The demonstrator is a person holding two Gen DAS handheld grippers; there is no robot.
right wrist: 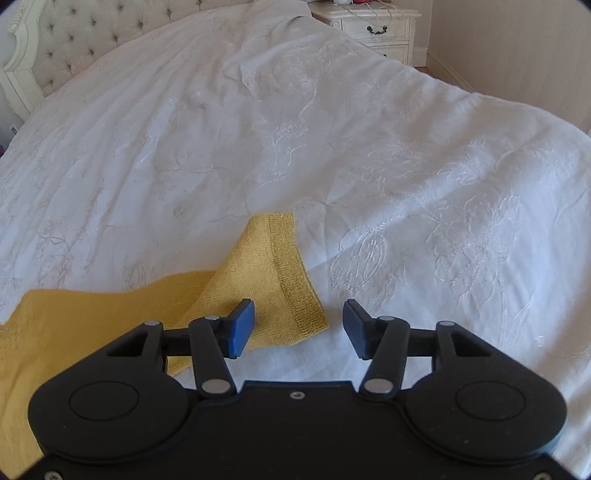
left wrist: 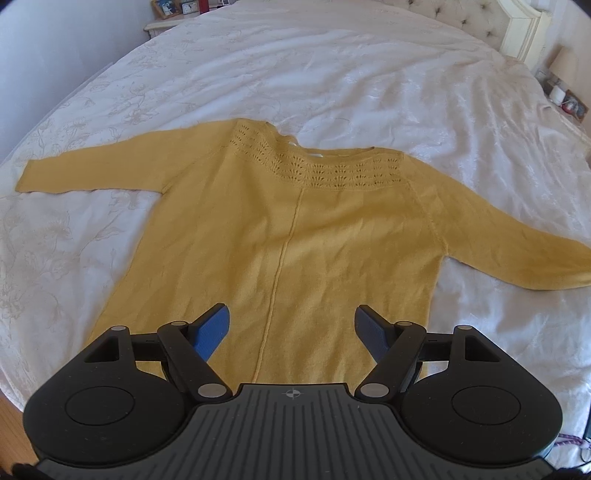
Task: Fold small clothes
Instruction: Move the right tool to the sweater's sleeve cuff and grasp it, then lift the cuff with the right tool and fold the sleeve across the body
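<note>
A mustard-yellow knit sweater (left wrist: 295,236) lies flat on the white bedspread (left wrist: 332,74), neck away from me, both sleeves spread out sideways. My left gripper (left wrist: 291,328) is open and empty, above the sweater's lower body near the hem. In the right wrist view my right gripper (right wrist: 299,325) is open and empty, with the ribbed cuff (right wrist: 295,280) of one sweater sleeve (right wrist: 240,280) lying just ahead, between its fingers and nearer the left one. The rest of the sweater (right wrist: 74,332) runs off to the lower left there.
The embroidered white bedspread (right wrist: 369,166) covers the whole bed. A tufted headboard (right wrist: 74,37) stands at the far end. Nightstands (right wrist: 376,29) with small items (left wrist: 184,7) flank the bed. The bed's edge falls away at the left in the left wrist view.
</note>
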